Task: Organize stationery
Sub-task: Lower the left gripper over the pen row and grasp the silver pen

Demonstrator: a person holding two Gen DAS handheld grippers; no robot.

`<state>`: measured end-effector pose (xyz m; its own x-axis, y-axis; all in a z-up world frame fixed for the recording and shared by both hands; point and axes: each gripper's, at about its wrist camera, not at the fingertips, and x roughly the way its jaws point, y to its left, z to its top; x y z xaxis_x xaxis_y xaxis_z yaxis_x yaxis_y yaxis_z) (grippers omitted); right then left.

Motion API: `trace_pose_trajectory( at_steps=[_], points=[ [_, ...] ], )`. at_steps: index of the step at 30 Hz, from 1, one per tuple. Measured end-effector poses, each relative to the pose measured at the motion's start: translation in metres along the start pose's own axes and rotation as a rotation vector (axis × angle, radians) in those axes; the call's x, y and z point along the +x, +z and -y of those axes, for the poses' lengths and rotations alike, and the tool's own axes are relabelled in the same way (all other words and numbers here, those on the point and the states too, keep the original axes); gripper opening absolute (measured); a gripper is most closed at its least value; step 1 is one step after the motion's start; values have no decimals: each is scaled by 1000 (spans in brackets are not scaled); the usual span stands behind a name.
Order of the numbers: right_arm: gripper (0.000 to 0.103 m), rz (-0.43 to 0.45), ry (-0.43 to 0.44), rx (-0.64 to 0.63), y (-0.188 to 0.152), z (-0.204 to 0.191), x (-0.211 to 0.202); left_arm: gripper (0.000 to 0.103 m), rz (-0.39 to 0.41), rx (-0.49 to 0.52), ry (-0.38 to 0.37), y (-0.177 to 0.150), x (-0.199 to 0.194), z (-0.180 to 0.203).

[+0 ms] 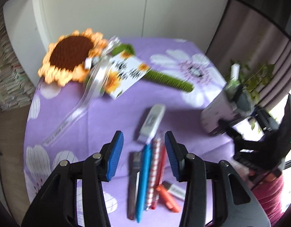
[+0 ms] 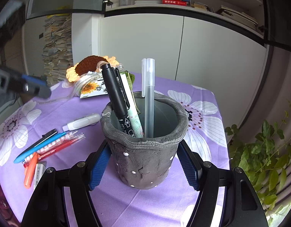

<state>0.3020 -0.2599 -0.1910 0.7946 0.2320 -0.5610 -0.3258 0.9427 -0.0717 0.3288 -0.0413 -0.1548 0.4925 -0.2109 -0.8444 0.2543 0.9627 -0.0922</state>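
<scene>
The right wrist view is showing a gray pen cup (image 2: pixel 145 151) standing upright on the surface (image 2: pixel 202 98), which is wearing a purple cloth with white flowers. The right gripper (image 2: pixel 144 164) is pinching the cup, with one blue pad pressing on each side. Inside the cup a black marker (image 2: pixel 117 94), a pale green pen (image 2: pixel 133 113) and a frosted clear pen (image 2: pixel 149 94) are sticking up. To the left of the cup, more pens are lying flat in a bunch: a blue pen (image 2: pixel 41 145), a red pen (image 2: pixel 62 145) and an orange highlighter (image 2: pixel 30 172), with a white correction tape (image 2: pixel 83 123) lying near them. In the left wrist view, the left gripper (image 1: pixel 144 157) is hanging over that bunch with its blue pads spread apart and nothing between them touching. The blue pen (image 1: pixel 144 181) and a red checked pen (image 1: pixel 155 170) are lying below the gap, and the correction tape (image 1: pixel 152 121) is lying just past them. Farther back, a knitted sunflower (image 1: pixel 69 56) with a ribbon and a card (image 1: pixel 124 73) is resting on the cloth. This view is blurry. A leafy green plant (image 2: pixel 268 160) is standing off to the right of the surface.
</scene>
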Motion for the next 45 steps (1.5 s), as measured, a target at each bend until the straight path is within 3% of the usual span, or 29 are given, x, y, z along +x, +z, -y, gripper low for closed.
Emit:
trace_pose_trajectory(
  at_steps=[6, 14, 45],
  points=[
    [71, -2, -5, -1, 1, 0, 0, 41, -65, -21, 26, -13, 23, -11],
    [71, -3, -7, 2, 1, 0, 0, 26, -115, -22, 35, -16, 43, -12],
    [71, -3, -6, 2, 1, 0, 0, 28, -93, 42, 60, -26, 44, -6]
  ],
)
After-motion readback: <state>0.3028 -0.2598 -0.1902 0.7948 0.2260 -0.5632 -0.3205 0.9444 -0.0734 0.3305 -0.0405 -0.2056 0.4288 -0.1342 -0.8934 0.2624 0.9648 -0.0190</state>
